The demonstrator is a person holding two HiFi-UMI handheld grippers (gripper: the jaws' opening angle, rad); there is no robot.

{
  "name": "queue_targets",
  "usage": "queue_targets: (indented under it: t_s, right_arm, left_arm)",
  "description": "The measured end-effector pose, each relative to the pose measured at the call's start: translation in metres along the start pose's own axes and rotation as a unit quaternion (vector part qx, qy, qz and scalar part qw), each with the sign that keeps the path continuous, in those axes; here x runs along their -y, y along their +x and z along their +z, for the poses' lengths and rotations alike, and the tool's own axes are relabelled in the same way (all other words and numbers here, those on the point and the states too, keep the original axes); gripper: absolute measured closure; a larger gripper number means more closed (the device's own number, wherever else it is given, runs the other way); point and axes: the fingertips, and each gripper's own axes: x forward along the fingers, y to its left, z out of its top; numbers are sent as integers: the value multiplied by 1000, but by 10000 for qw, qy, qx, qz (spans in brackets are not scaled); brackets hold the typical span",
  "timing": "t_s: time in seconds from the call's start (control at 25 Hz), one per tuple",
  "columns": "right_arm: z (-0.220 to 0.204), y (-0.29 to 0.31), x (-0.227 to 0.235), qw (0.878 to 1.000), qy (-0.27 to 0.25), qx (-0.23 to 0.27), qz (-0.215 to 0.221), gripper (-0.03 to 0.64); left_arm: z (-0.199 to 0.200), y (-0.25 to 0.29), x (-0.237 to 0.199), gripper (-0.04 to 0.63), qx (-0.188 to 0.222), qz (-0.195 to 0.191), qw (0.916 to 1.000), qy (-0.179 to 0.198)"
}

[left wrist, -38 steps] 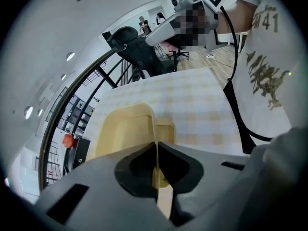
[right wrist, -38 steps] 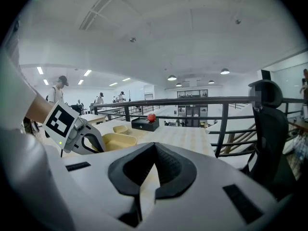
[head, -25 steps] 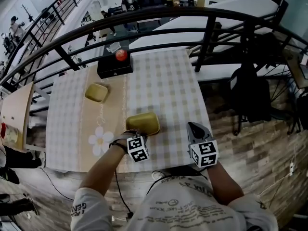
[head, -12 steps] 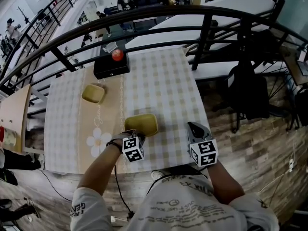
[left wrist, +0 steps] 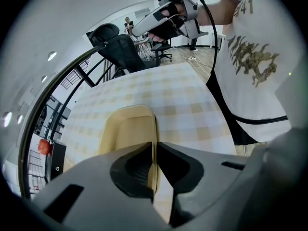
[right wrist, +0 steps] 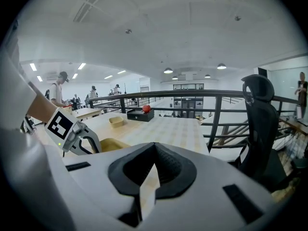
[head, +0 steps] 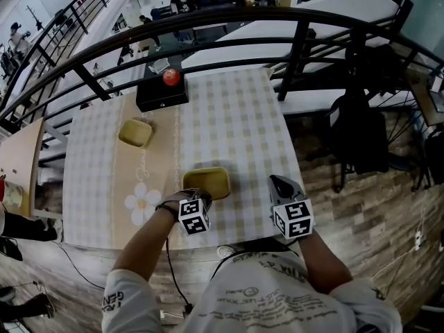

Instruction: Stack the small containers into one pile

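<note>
Head view: a checked tablecloth (head: 236, 116) covers the table beside a dark railing (head: 208, 21). Left gripper (head: 196, 196) pinches the near container (head: 207, 181) rim, lower centre. The far container (head: 136, 132) sits upper left. Right gripper (head: 279, 181) is closed and empty.

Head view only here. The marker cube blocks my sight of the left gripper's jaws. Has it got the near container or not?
Observer: Yes. In the left gripper view, the left gripper is shut on one thin side wall of the near container. The container's hollow lies left of the jaws in that view.
Operator: Right gripper carrying anything?
Observer: No. The right gripper view shows the right gripper shut, with nothing between its jaws.
</note>
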Motion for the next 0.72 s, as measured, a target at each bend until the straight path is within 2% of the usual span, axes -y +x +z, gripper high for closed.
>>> queue_targets:
  t_s: [0.2,0.44,0.6,0.72]
  right_arm:
    - [-3,2,-2,10000,-13,-67,36,614]
    - [-2,3,-5,9999,-31,-41,97,614]
    - [-1,4,-9,9999,-44,1,157,614]
    - [3,7,-15,9996,-103,37,266,614]
  left_arm:
    - [-3,0,3,527,-49,-131,9999,-46]
    - [2,-10,-2,494,135,-17,9995,-293]
    - [11,-23,-5,494,540,128,9962,-676]
    - [20,-38,-15,495,1004,444,9873,-1147]
